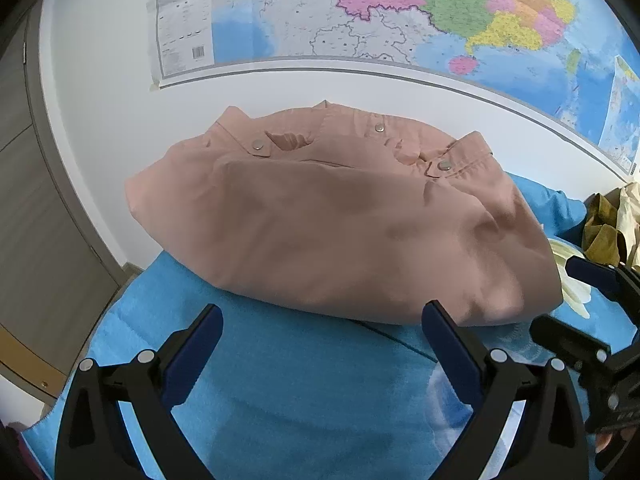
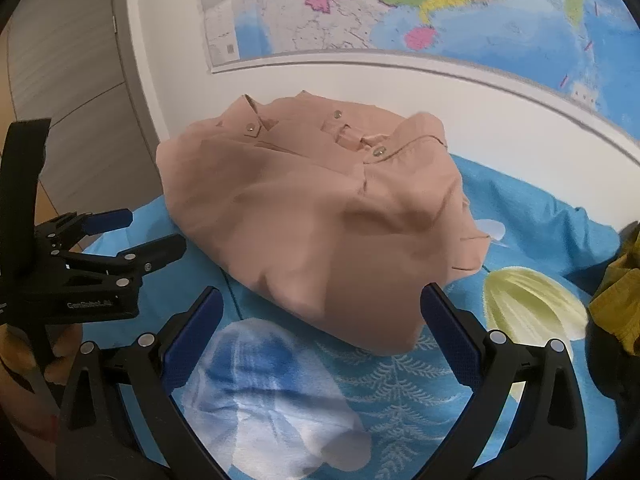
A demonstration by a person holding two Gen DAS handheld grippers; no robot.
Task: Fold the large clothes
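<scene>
A pink snap-button garment (image 1: 340,220) lies folded into a compact bundle on the blue patterned blanket (image 1: 280,380), its snap placket toward the wall. My left gripper (image 1: 322,316) stands open just short of the bundle's near edge, nothing between its fingers. In the right wrist view the same garment (image 2: 320,216) fills the middle, and my right gripper (image 2: 322,300) is open at its near edge, holding nothing. The left gripper (image 2: 120,232) shows at that view's left, held by a hand. The right gripper (image 1: 580,300) shows at the left wrist view's right edge.
A large map (image 1: 400,12) hangs on the white wall behind the bed. An olive and cream pile of clothes (image 1: 612,224) lies at the right; its mustard edge (image 2: 616,288) shows in the right wrist view. A grey wardrobe (image 1: 24,200) stands to the left.
</scene>
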